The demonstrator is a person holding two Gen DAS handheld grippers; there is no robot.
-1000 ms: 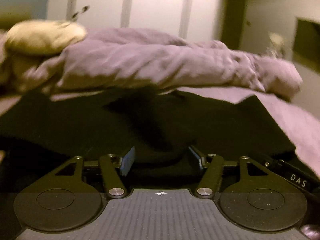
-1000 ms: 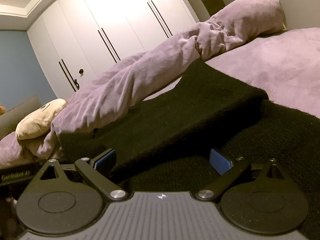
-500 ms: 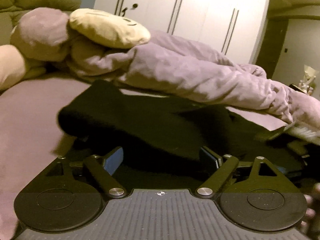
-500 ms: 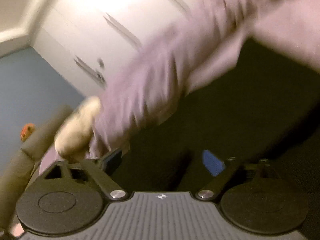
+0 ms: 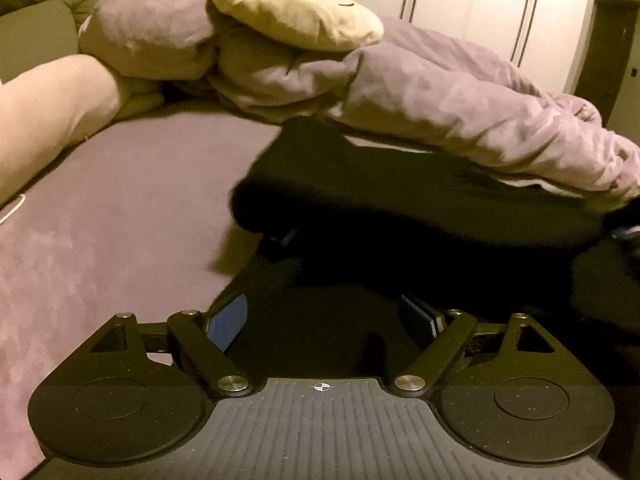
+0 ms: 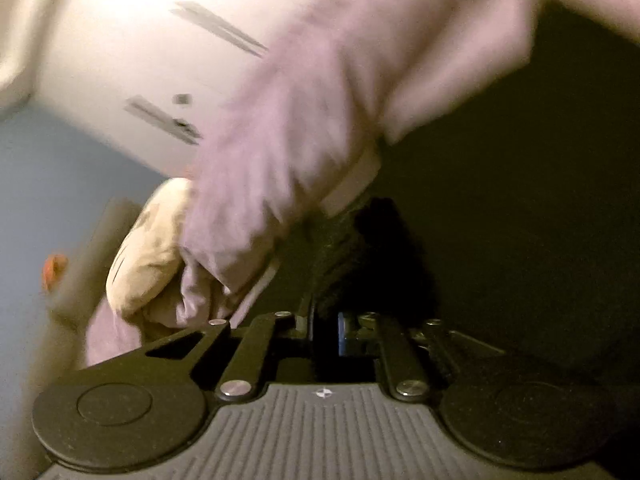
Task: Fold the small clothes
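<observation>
A black garment [image 5: 400, 208] lies on the purple bed sheet [image 5: 120, 220], its left edge doubled over into a thick fold. My left gripper [image 5: 324, 312] hovers low over the garment's near part, open; its blue pads [image 5: 228, 320] stand wide apart and press on nothing. In the blurred right wrist view my right gripper [image 6: 326, 320] is shut, its jaws drawn together on an edge of the black garment [image 6: 500, 200]. A ridge of the dark cloth rises from the jaws.
A rumpled purple duvet [image 5: 440, 96] runs along the far side of the bed, with a pale yellow cushion [image 5: 292, 12] on top of it. A pink pillow [image 5: 48, 112] lies at the left. White wardrobe doors [image 5: 480, 8] stand behind.
My left gripper's jaws have spread wider and its view has swung left along the garment. My right gripper's jaws have gone from wide apart to together on the cloth, and it has lifted.
</observation>
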